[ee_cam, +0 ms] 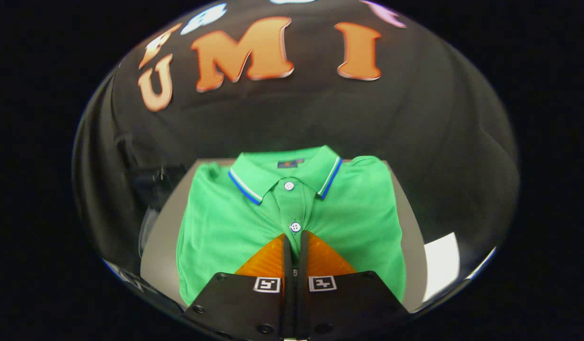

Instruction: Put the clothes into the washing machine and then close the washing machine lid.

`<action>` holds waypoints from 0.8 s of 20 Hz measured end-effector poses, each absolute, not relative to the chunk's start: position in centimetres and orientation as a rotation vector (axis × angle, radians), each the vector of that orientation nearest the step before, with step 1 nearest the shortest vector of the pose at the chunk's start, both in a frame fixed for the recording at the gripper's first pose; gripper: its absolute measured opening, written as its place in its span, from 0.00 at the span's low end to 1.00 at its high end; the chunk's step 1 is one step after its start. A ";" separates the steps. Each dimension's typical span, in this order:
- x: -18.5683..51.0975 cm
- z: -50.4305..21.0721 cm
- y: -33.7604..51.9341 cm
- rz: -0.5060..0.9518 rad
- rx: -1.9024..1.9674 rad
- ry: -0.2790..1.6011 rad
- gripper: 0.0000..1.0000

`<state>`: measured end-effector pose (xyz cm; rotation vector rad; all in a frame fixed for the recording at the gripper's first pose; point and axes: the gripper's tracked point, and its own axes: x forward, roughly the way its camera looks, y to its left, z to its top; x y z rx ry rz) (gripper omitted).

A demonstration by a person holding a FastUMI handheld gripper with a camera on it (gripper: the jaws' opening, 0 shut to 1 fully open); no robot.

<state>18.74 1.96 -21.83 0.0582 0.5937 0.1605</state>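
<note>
A folded green polo shirt [225,222] with a blue and white trimmed collar lies flat on a grey surface [162,246]. Its collar points away from me and two white buttons run down the placket. My gripper [294,237] hovers over the shirt's lower middle, its orange fingers [268,260] pressed together with only a thin dark slit between them. The tips sit just below the lower button [295,227]. Nothing is held between the fingers.
A dark object [154,184] stands beside the grey surface, left of the shirt. A white patch [441,265] lies off the surface's right edge. Black cloth closes the booth behind.
</note>
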 end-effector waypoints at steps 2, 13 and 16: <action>19.4 -21.2 2.0 0.147 0.137 0.357 0.08; 14.2 -10.6 2.7 0.257 0.256 -0.041 0.08; 11.3 -8.3 3.8 0.291 0.245 -0.108 0.08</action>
